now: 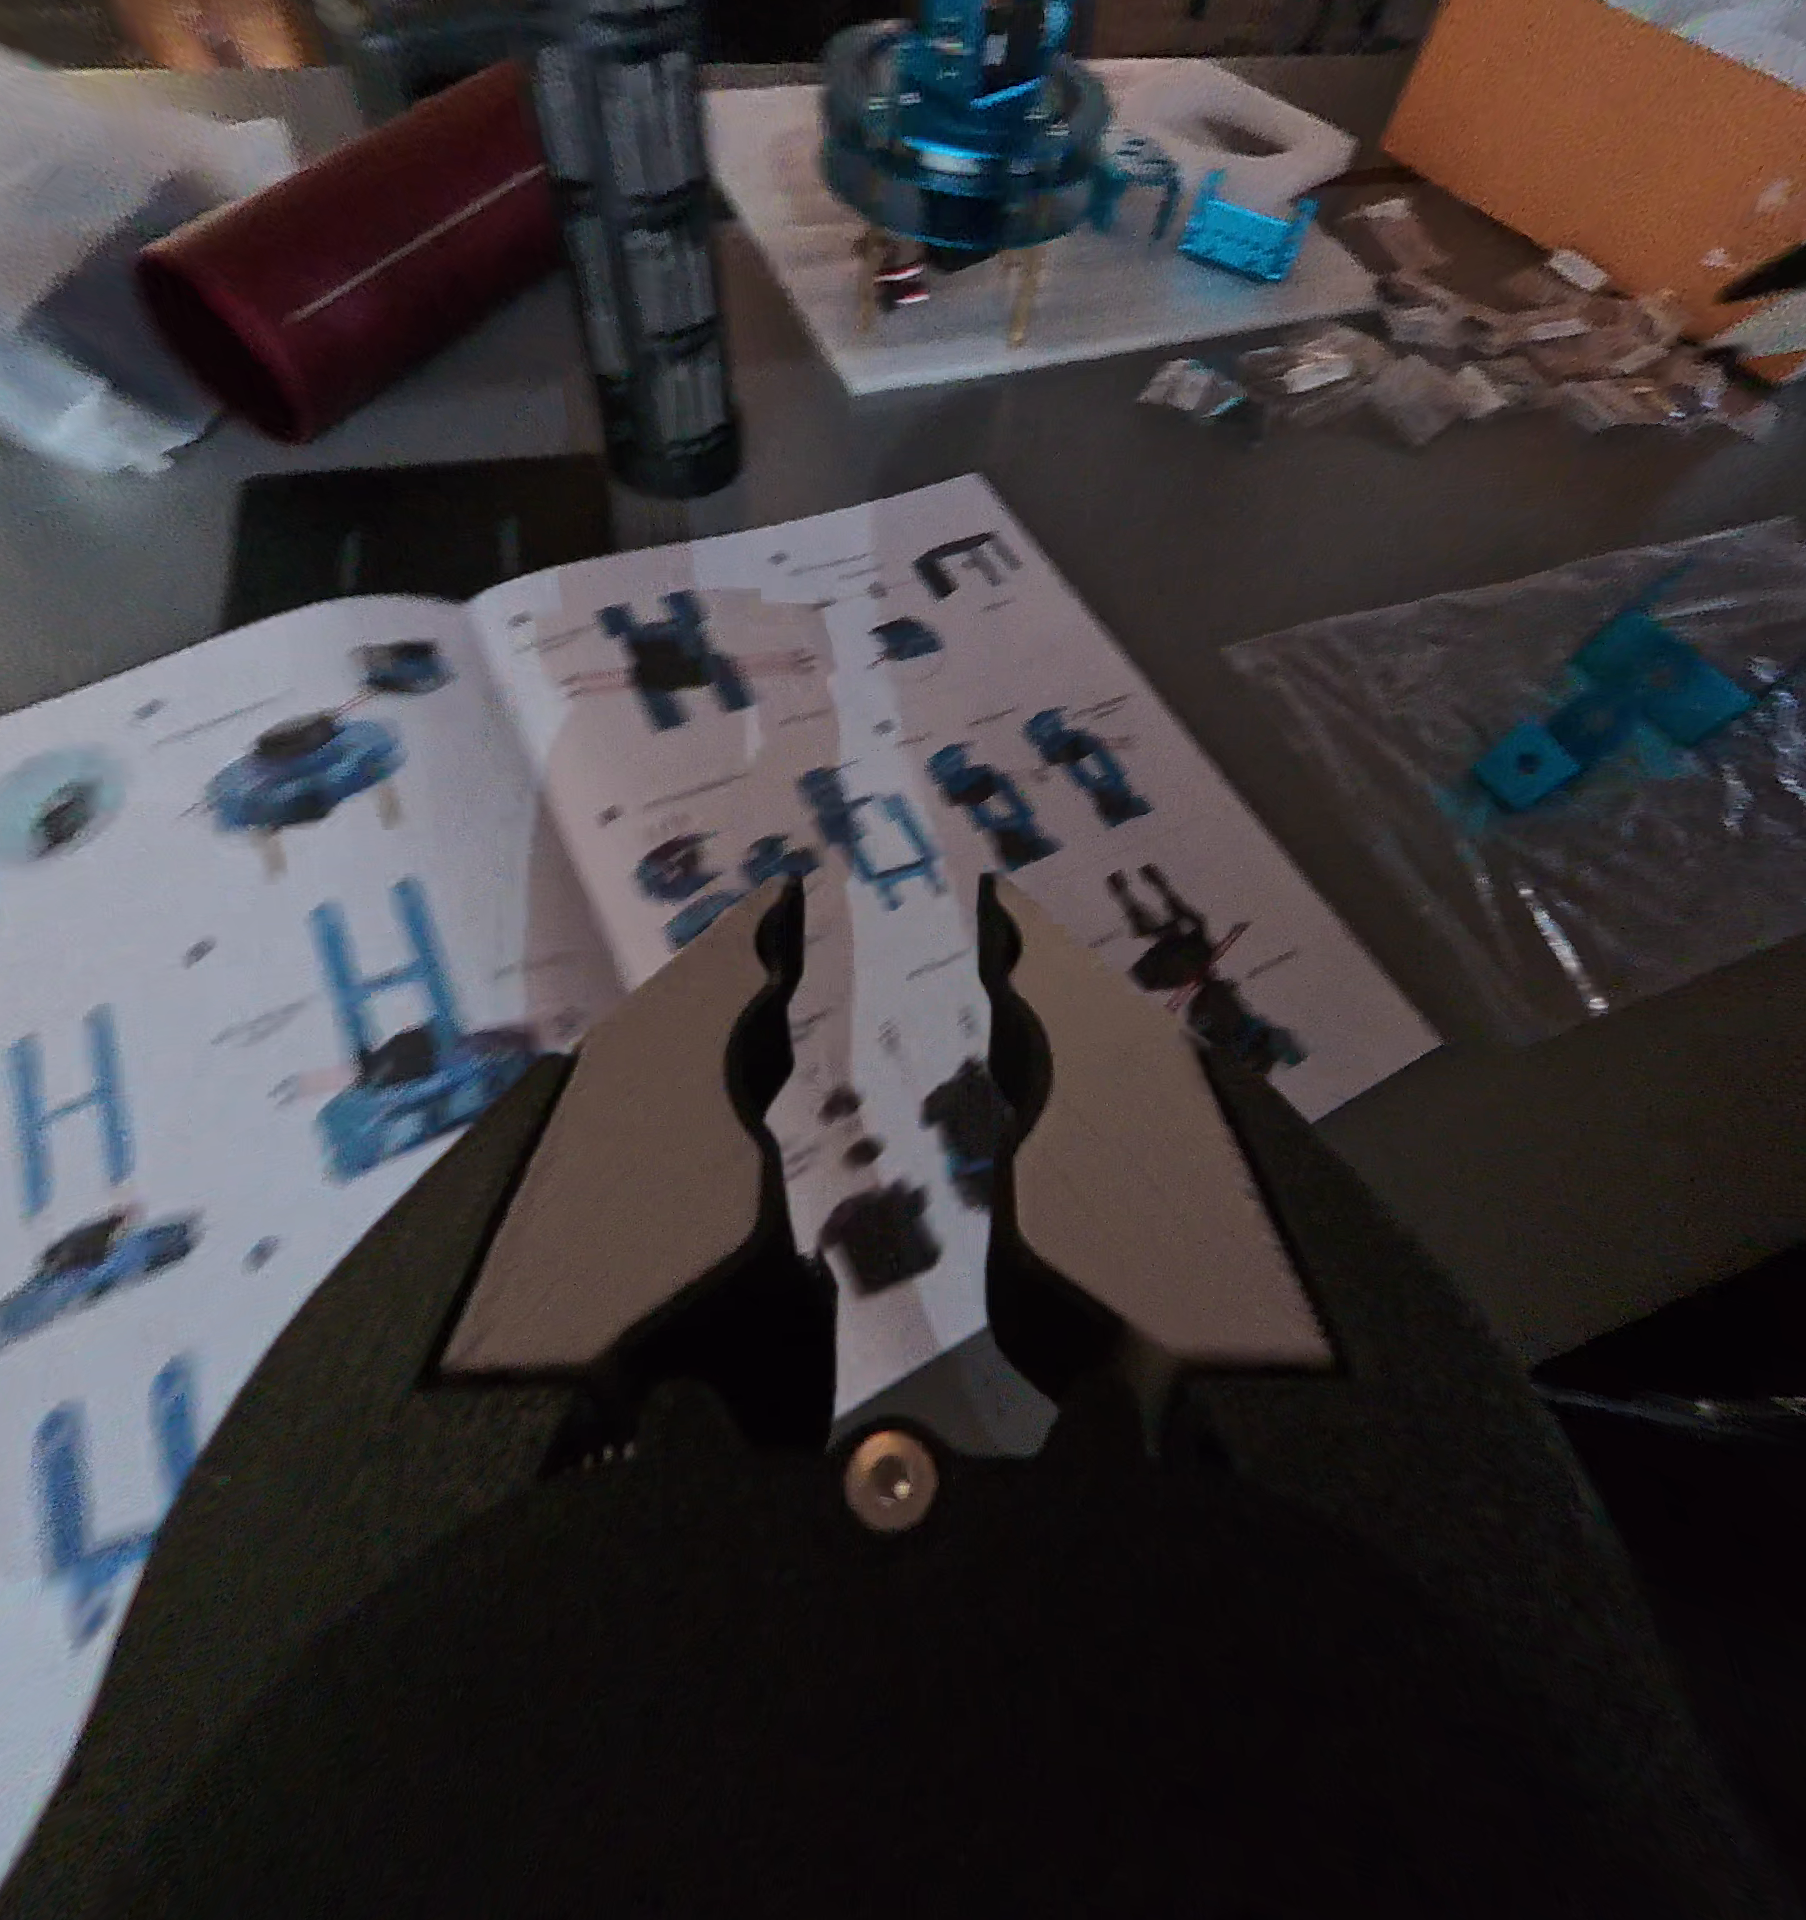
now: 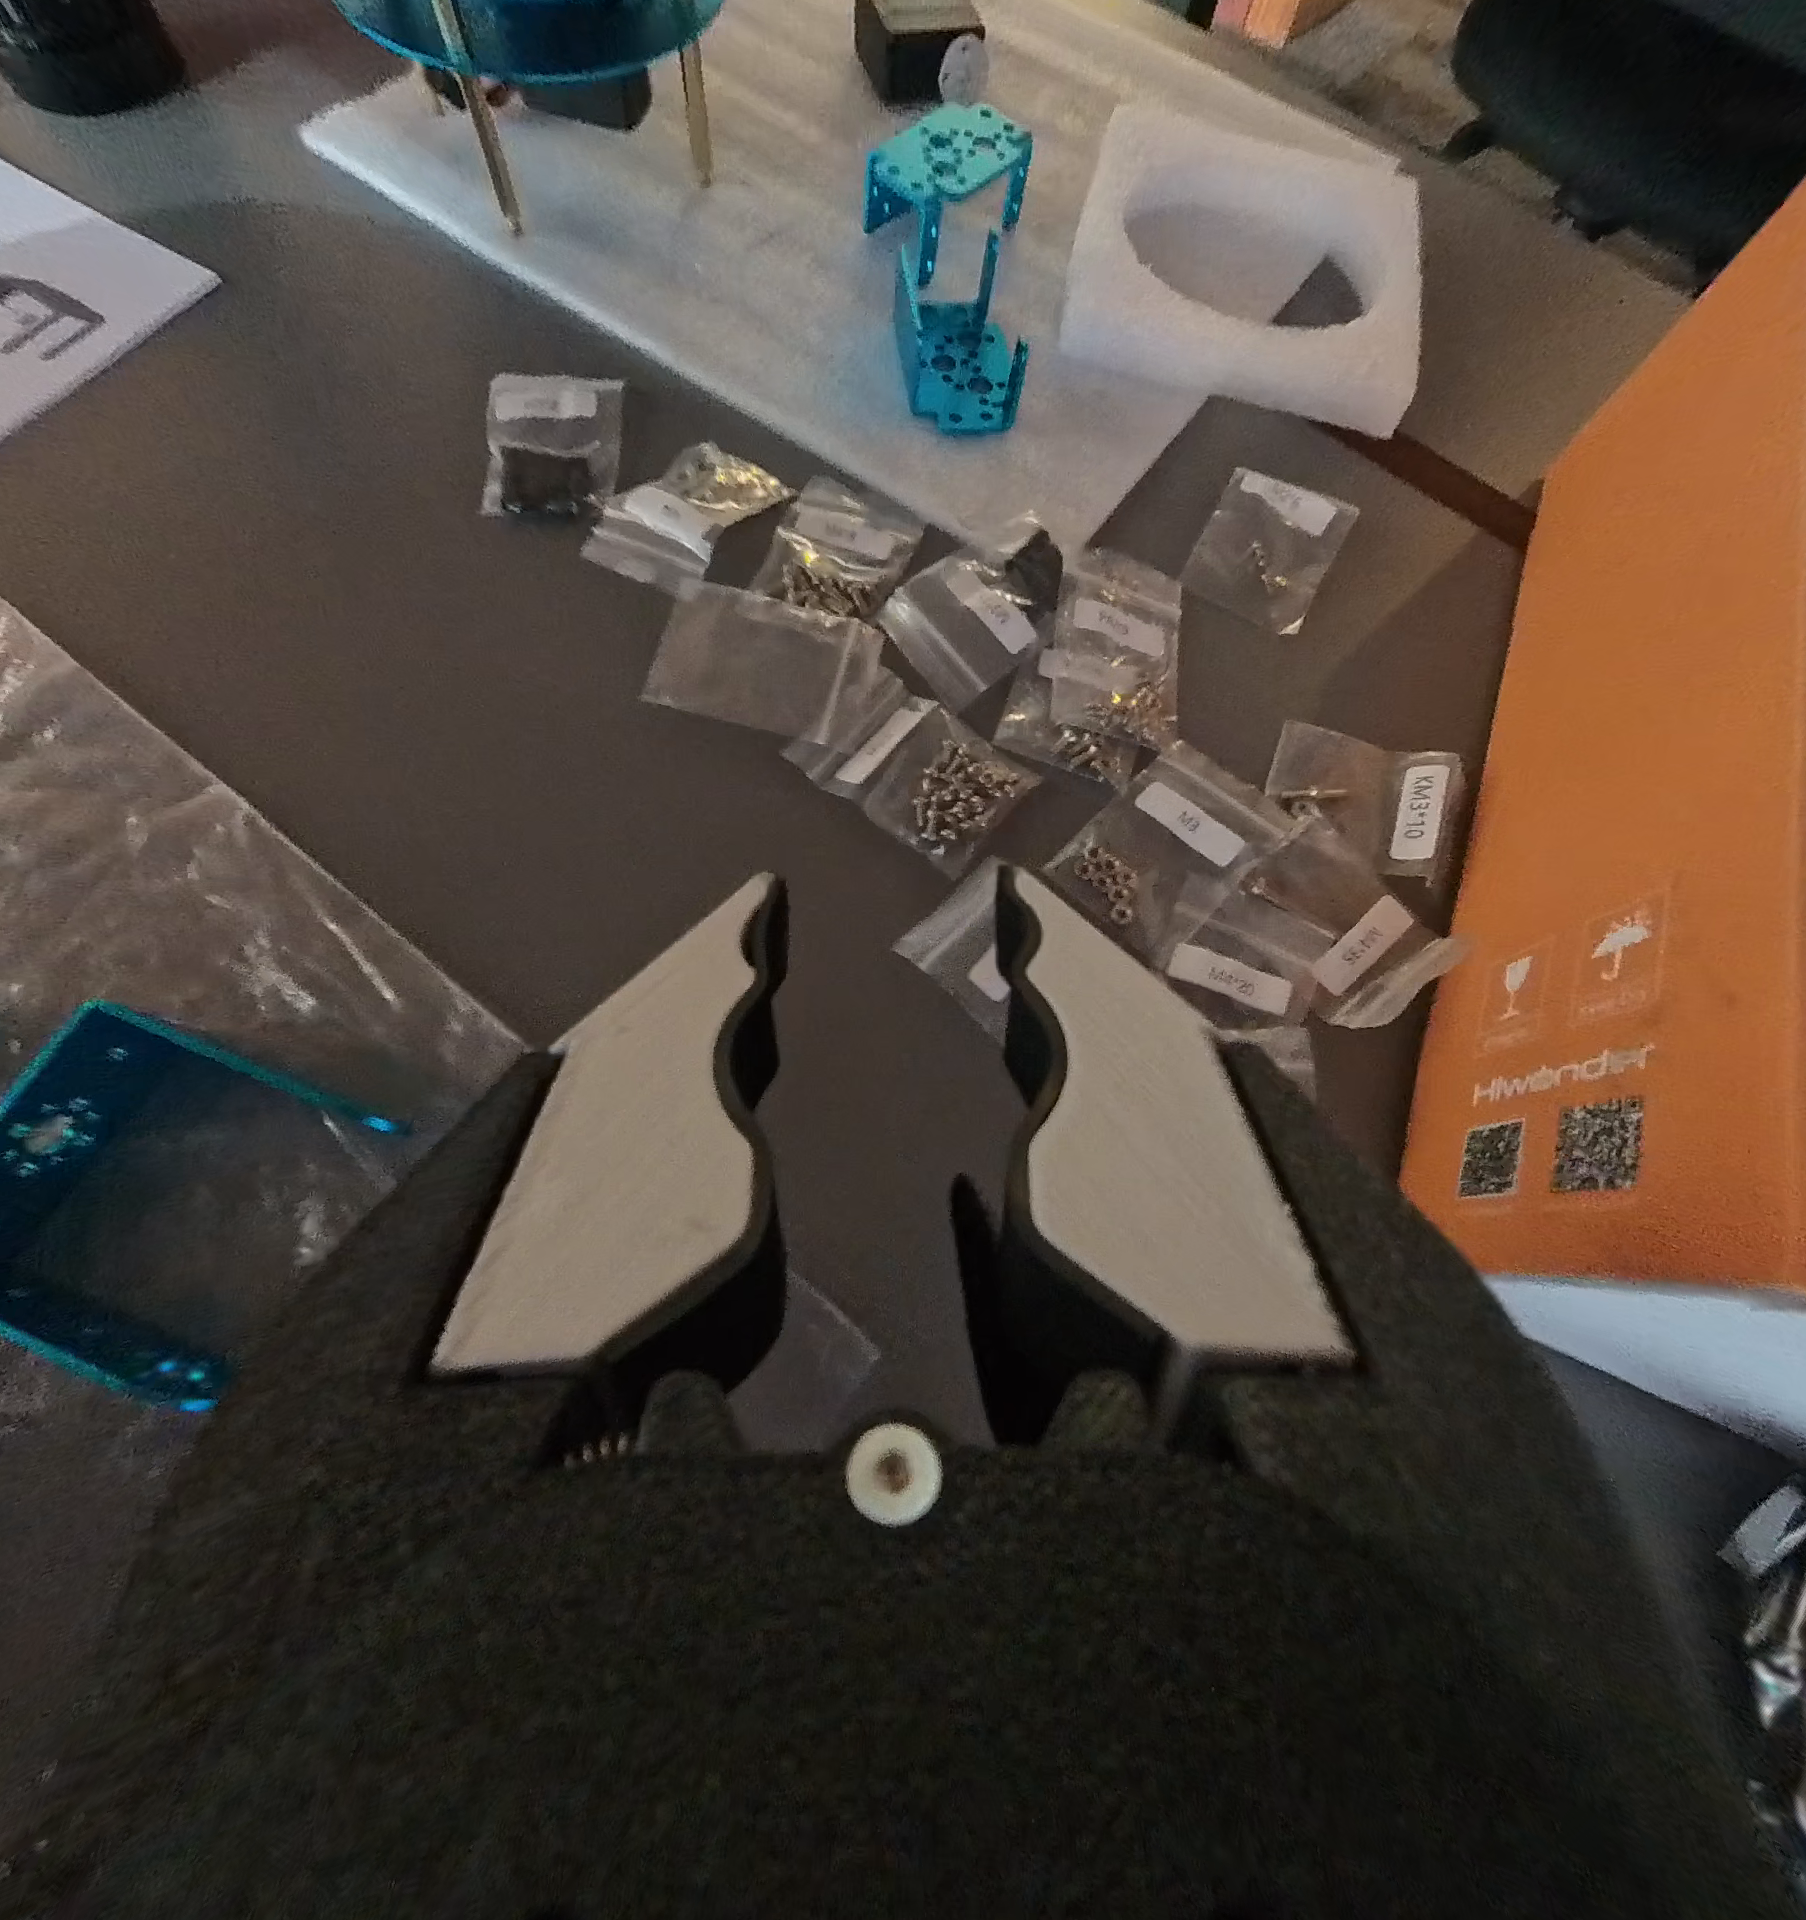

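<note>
My left gripper (image 1: 891, 888) is open and empty, hovering over an open instruction booklet (image 1: 670, 790) with blue part drawings. My right gripper (image 2: 891, 883) is open and empty, above the dark table next to several small clear bags of screws and nuts (image 2: 961, 790). A blue metal bracket (image 2: 946, 270) stands on a white foam sheet (image 2: 774, 312) beyond the bags. A blue round assembly on brass standoffs (image 1: 951, 156) stands on that sheet. A flat blue bracket (image 2: 99, 1195) lies on a clear plastic bag (image 2: 99, 831) at my right gripper's left.
An orange box (image 2: 1647, 831) stands on the right. A white foam block (image 2: 1242, 281) sits behind the bags. A dark red roll (image 1: 348, 249), a dark cylinder (image 1: 650, 260) and a black flat item (image 1: 411, 540) lie beyond the booklet. Blue brackets on plastic (image 1: 1605, 717) lie right. The left gripper's tips are roughly 45 cm from the right gripper's. The left tips stand about 25 cm off the dark cylinder (image 1: 650, 260).
</note>
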